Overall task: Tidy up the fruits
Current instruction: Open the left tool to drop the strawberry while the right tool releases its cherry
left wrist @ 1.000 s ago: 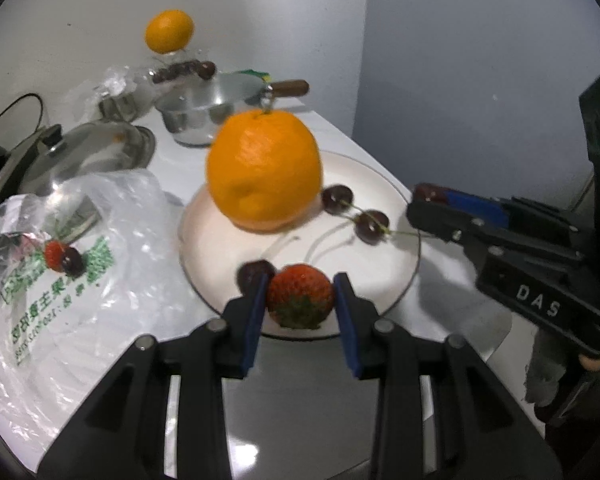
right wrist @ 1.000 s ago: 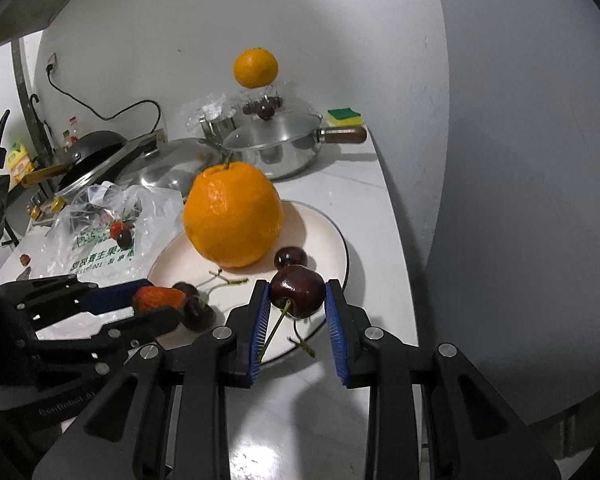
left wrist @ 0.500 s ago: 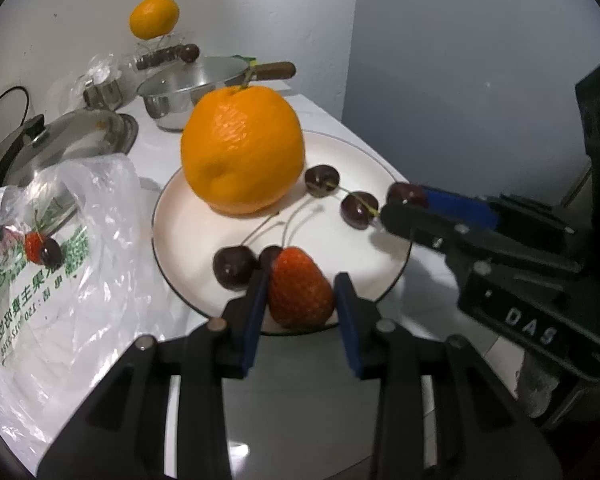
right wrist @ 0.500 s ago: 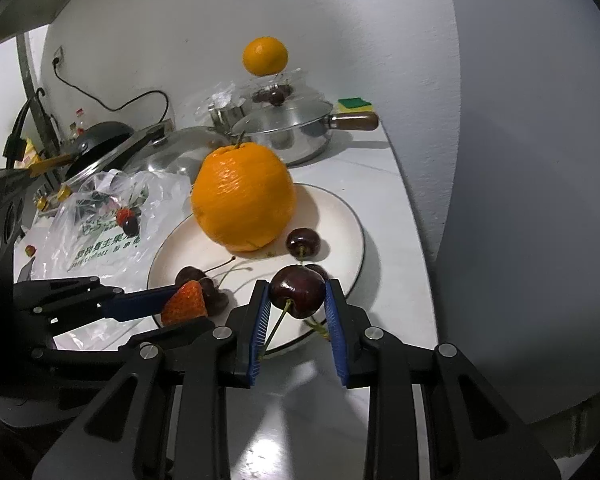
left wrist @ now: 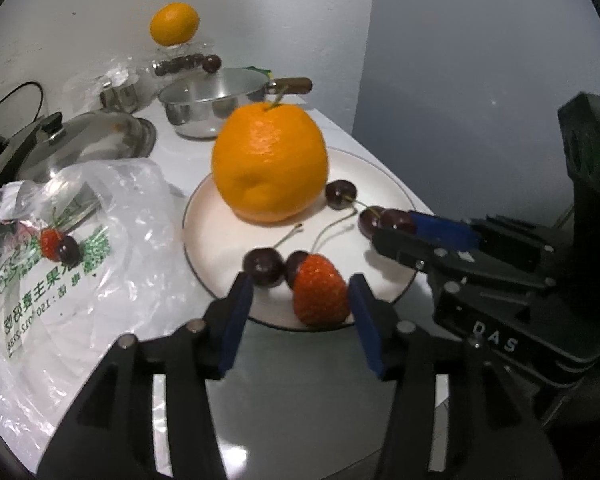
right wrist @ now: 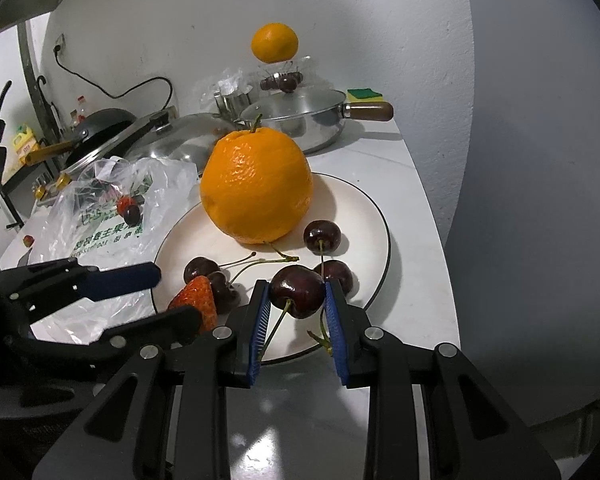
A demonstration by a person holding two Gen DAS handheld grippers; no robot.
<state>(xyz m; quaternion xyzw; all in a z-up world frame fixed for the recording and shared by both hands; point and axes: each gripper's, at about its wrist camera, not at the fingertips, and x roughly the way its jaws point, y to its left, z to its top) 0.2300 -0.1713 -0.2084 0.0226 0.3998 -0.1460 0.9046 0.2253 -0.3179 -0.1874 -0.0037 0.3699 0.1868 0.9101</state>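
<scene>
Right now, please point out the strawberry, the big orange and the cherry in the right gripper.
strawberry [left wrist: 320,296]: left wrist view, middle of its red flesh.
big orange [right wrist: 256,188]: right wrist view, centre of its peel.
cherry [right wrist: 298,290]: right wrist view, its dark front, between the blue pads.

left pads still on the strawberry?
Apart. The left wrist view shows the left gripper jaws just opened, with gaps either side of the strawberry, which lies on the plate.

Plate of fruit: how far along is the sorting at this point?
Done: the plate holds a large orange, loose cherries and the strawberry, with the left tongs just opened around it. In hand: the right tongs grip a cherry. Left: a strawberry and cherry in the plastic bag.
</scene>
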